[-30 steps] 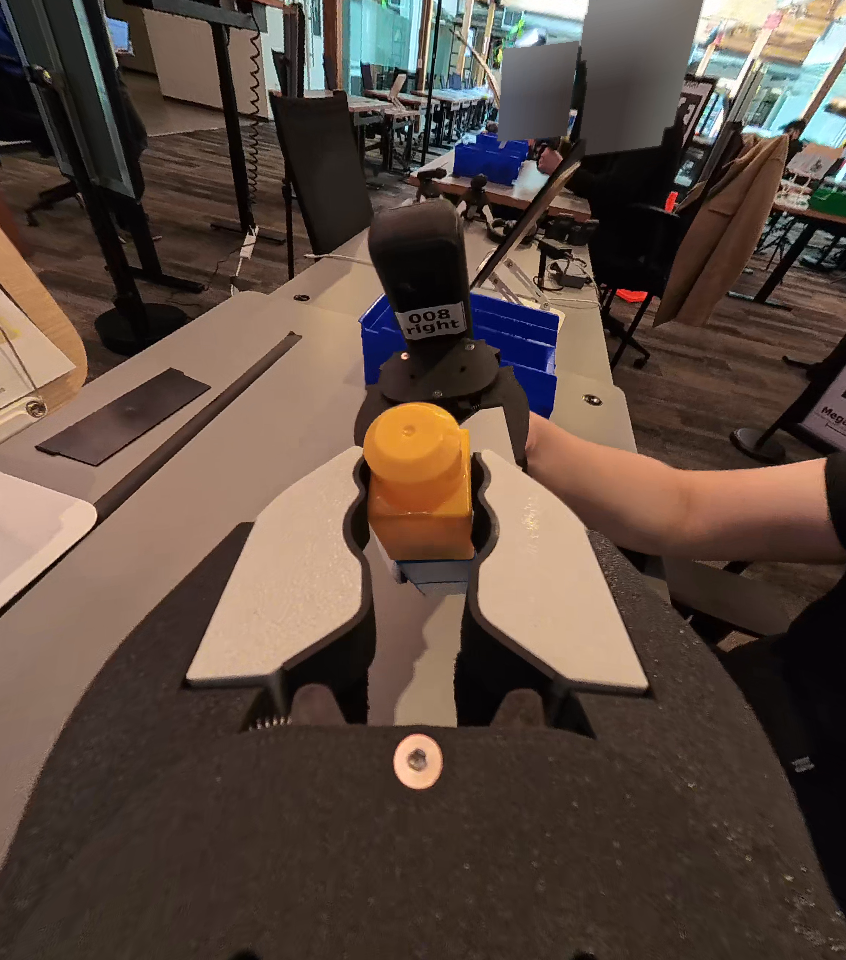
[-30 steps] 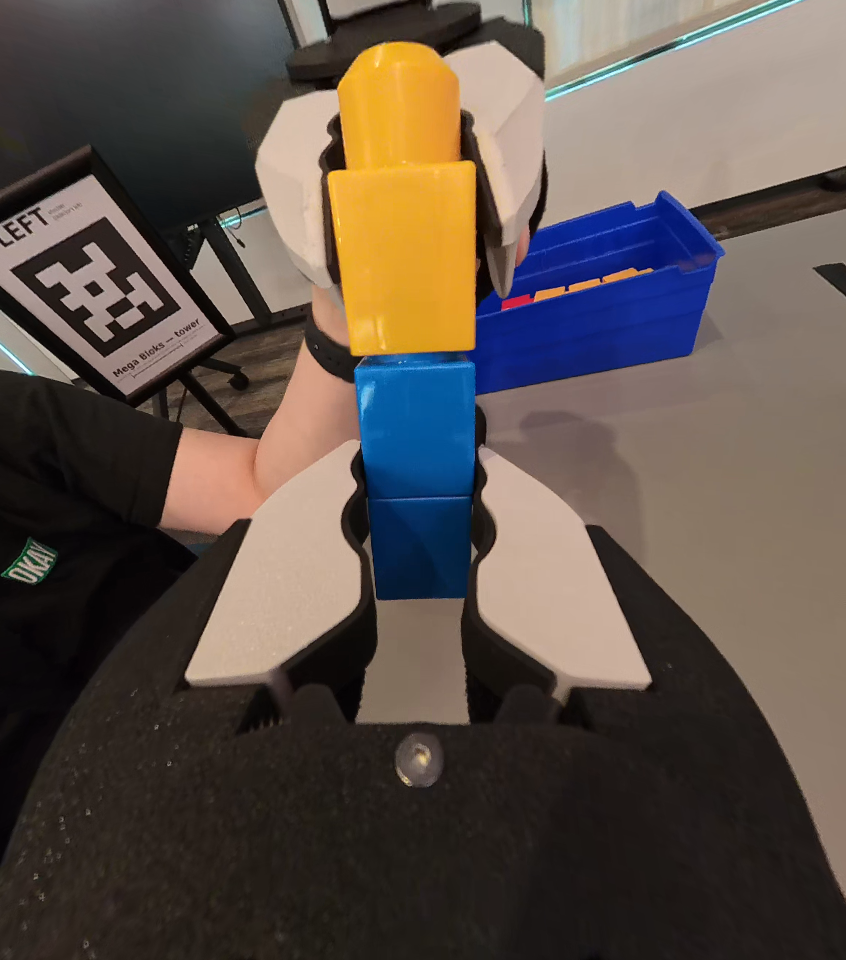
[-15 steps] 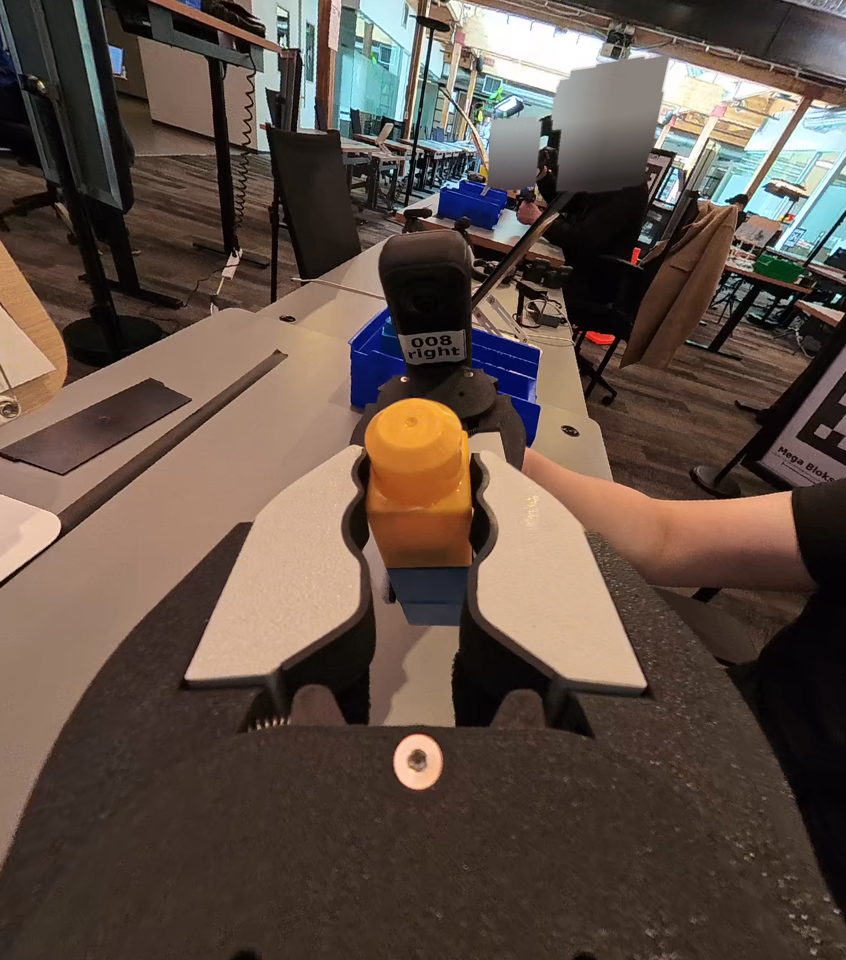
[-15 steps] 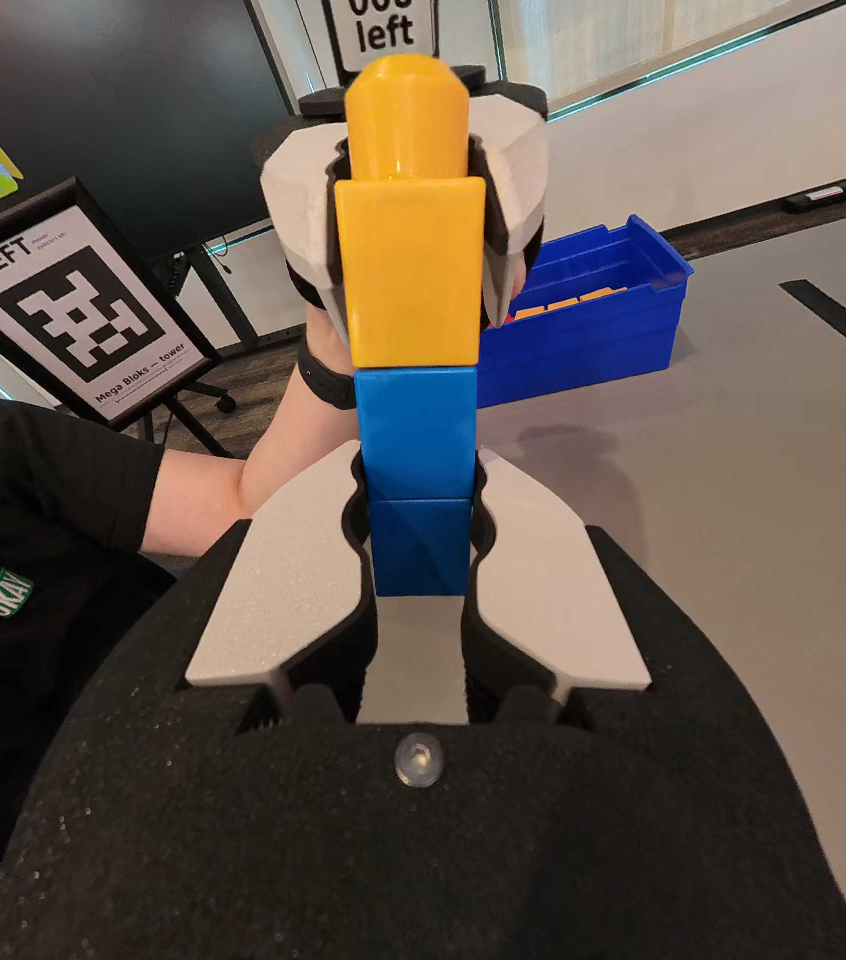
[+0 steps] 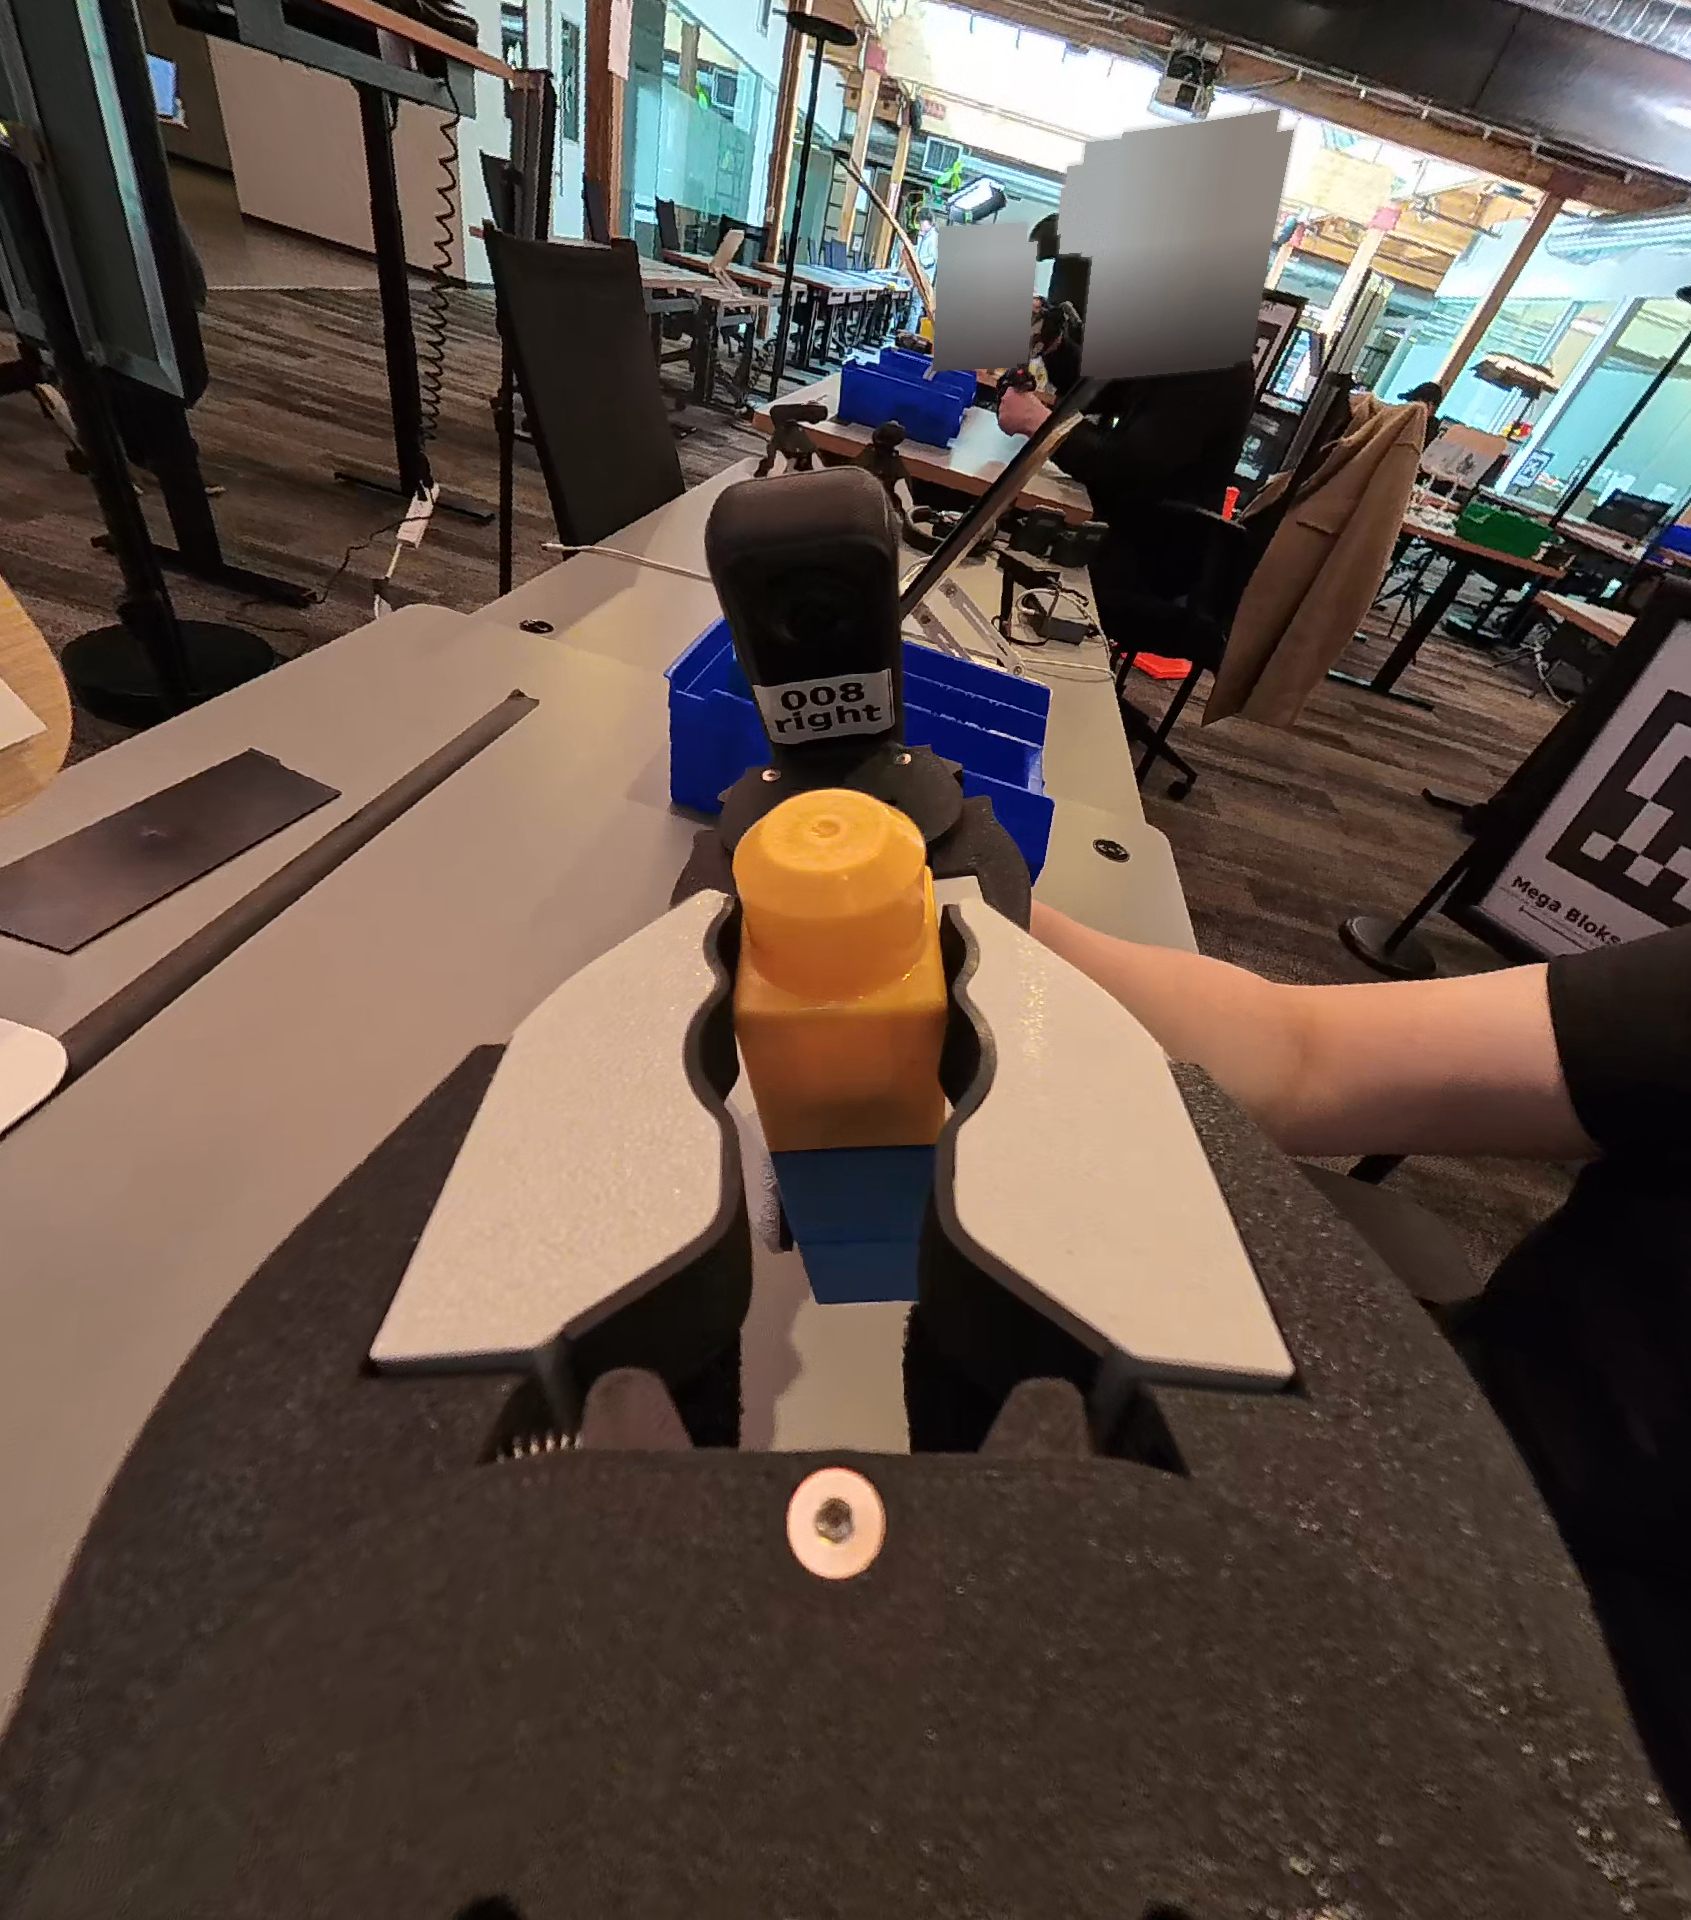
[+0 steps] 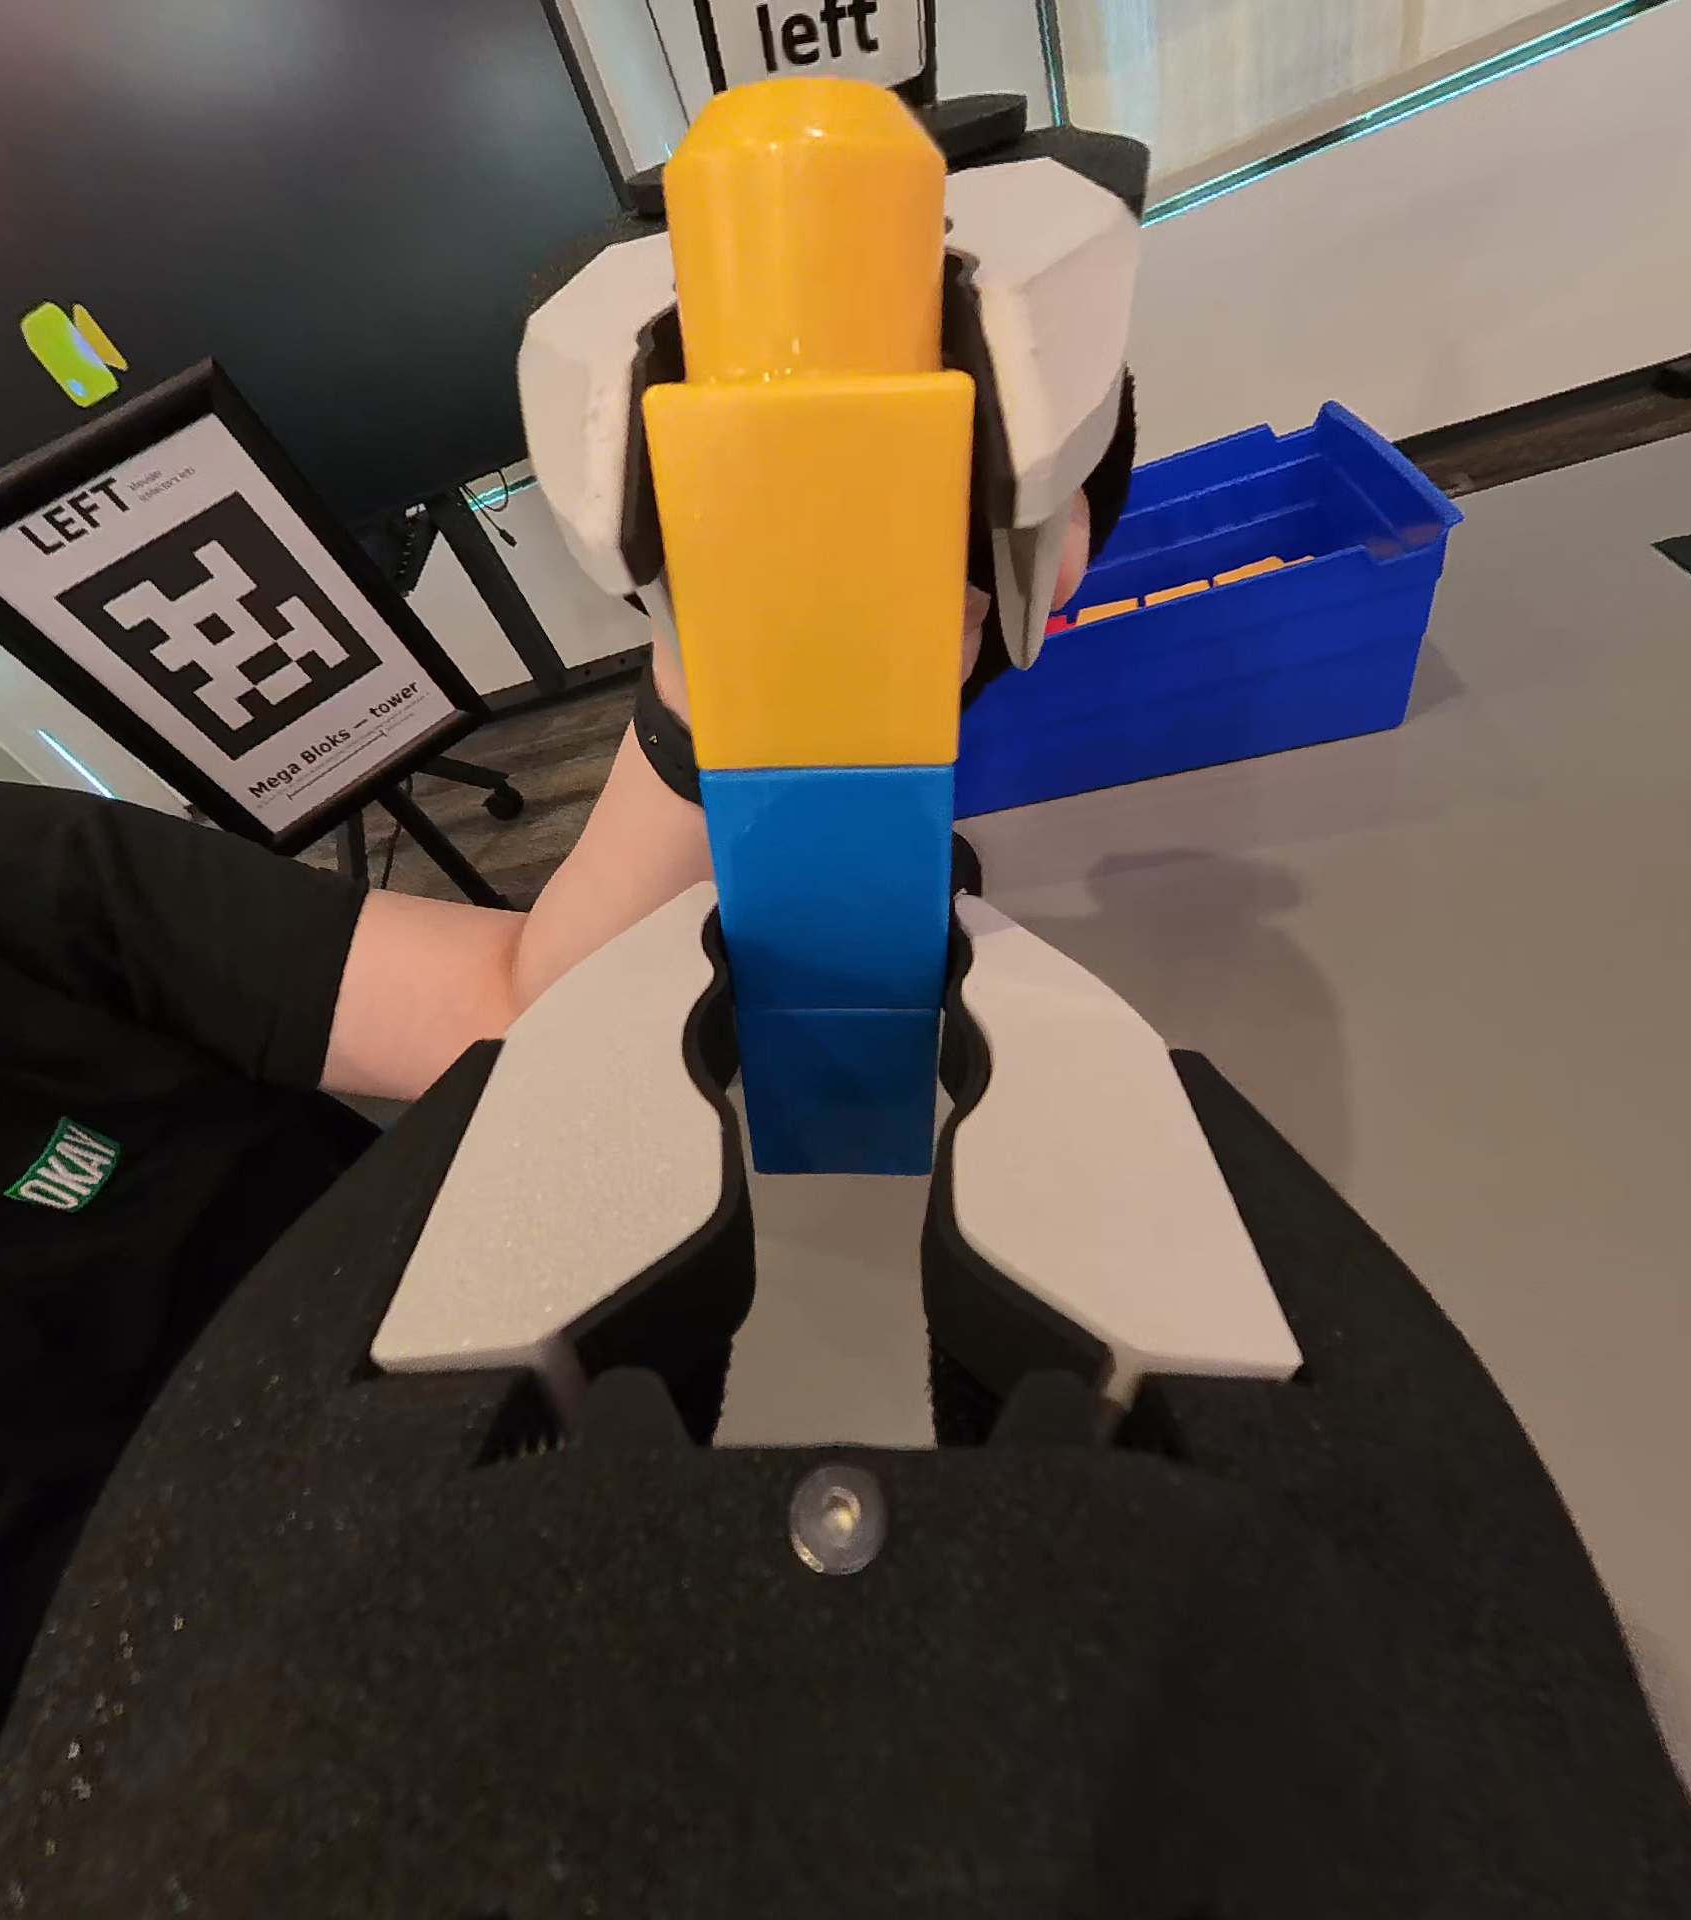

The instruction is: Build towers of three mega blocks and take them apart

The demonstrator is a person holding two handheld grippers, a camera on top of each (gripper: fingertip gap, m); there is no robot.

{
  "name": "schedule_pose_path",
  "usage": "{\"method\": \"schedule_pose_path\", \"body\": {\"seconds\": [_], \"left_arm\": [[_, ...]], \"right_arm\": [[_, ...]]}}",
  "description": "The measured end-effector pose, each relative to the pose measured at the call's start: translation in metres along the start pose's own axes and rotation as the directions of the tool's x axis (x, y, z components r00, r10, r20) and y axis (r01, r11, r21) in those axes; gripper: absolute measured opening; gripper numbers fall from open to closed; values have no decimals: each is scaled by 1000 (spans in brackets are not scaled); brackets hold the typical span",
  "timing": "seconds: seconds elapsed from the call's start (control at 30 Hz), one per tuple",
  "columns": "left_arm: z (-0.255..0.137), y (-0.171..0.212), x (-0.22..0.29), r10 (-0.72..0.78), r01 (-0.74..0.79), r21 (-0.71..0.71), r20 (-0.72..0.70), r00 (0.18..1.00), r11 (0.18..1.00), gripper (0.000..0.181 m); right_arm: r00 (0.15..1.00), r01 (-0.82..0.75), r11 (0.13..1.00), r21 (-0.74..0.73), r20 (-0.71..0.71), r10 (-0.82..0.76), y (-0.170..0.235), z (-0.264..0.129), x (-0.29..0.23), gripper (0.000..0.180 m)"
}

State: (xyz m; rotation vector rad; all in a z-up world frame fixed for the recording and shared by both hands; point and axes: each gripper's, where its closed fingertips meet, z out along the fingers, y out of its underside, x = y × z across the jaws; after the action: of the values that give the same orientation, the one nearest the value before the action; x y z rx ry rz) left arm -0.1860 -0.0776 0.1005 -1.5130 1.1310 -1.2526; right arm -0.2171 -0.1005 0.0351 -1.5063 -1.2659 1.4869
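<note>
A tower of three blocks is held in the air between both grippers: a yellow block point(image 6: 805, 561) on top of two blue blocks point(image 6: 830, 894). My right gripper point(image 6: 833, 935) is shut on the blue blocks, with the lowest blue block point(image 6: 836, 1091) deep between its jaws. My left gripper point(image 5: 836, 940) is shut on the yellow block point(image 5: 836, 1049) from the opposite side; the blue blocks point(image 5: 856, 1221) show just below it. In the right wrist view the left gripper point(image 6: 820, 353) clamps the yellow block's upper part.
A blue bin point(image 6: 1225, 644) with loose blocks stands on the grey table point(image 6: 1443, 987) behind the tower; it also shows in the left wrist view point(image 5: 976, 727). A black strip point(image 5: 129, 847) lies on the table to the left. Signs on stands are off the table's edge.
Both grippers keep their hold. The tower has tilted a little, so more of the blue blocks shows under the yellow one in the left wrist view.
</note>
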Motion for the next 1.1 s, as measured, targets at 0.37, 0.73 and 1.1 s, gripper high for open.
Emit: {"method": "schedule_pose_path", "body": {"seconds": [0.37, 0.73, 1.1], "left_arm": [[-3, 4, -2, -11, 11, -13, -4, 1000, 1000, 36], [-5, 5, -12, -40, 41, -9, 30, 999, 999, 37], [0, -12, -9, -78, 75, 93, 29, 997, 993, 37]], "right_arm": [[999, -28, 999, -40, -31, 27, 3, 0, 2, 35], [994, -105, 994, -12, -40, 104, 2, -1, 8, 35], [996, -90, 994, 68, 20, 89, -11, -6, 2, 35]]}}
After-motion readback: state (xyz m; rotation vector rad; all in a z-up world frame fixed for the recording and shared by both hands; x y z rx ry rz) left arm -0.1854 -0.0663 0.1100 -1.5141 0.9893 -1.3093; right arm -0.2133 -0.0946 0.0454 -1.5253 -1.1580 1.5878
